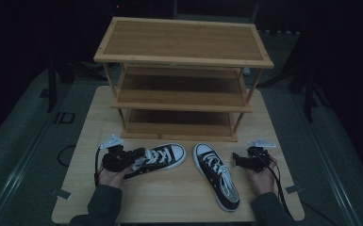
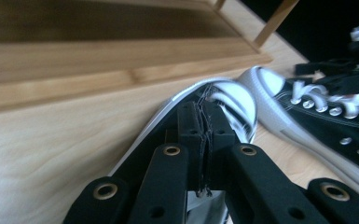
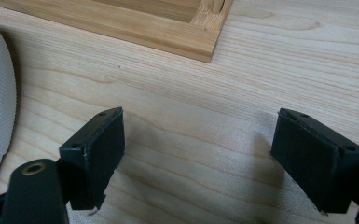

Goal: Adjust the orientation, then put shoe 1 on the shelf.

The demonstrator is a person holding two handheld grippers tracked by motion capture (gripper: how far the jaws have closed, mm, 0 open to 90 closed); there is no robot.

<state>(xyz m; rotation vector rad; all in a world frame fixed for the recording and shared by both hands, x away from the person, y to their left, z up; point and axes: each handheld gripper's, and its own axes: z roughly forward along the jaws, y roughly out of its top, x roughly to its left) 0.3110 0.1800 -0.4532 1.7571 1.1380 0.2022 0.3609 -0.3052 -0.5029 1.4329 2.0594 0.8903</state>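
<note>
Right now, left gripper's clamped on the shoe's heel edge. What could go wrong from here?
1. The left gripper pinches only a thin edge of the left shoe; it may slip or swing when lifted.
2. The right shoe lies close beside it and could get knocked.
3. The shelf rack has low tiers; the shoe could catch an edge.

The only readable marking is "ID", pale letters on the dark floor point(image 1: 37, 141) left of the table point(image 1: 94, 188).
</note>
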